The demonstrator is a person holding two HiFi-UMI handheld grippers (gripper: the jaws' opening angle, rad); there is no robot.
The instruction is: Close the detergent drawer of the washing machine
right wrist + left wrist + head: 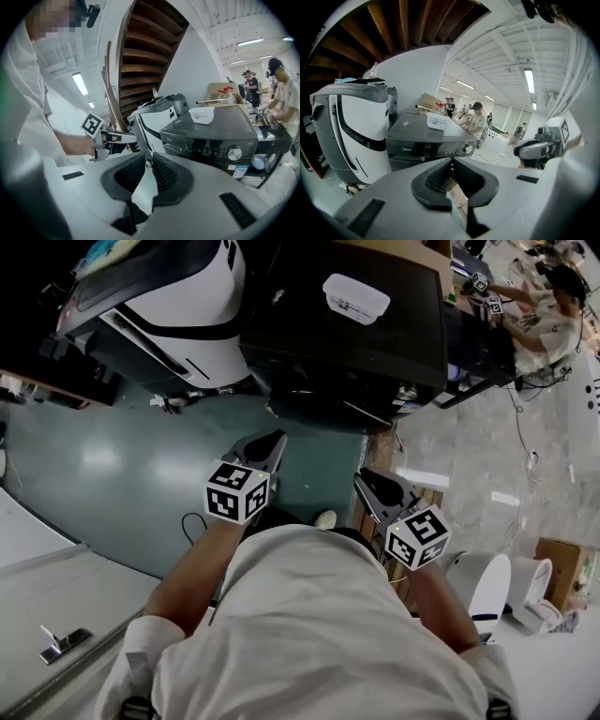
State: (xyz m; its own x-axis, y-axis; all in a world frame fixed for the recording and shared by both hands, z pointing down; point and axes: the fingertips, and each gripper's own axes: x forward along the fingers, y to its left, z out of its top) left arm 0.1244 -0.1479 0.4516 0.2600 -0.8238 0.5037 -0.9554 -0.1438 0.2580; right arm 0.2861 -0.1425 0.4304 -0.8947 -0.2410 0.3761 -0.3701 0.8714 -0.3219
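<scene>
Both of the person's forearms reach forward, holding the left gripper and right gripper side by side, tipped slightly down toward the dark washing machine and well short of it. The left jaws are together and the right jaws all but touch at the tips, with nothing in either. On the machine's front, the detergent drawer looks pushed in flush, though it is small in view.

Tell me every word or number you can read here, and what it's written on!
"Midea": on the front panel of the washing machine, at its left end.
Label on the white box on top of the machine: too small to read.
Sticker below the dial: too blurred to read.
Marks beside the buttons: too small to read.
</scene>
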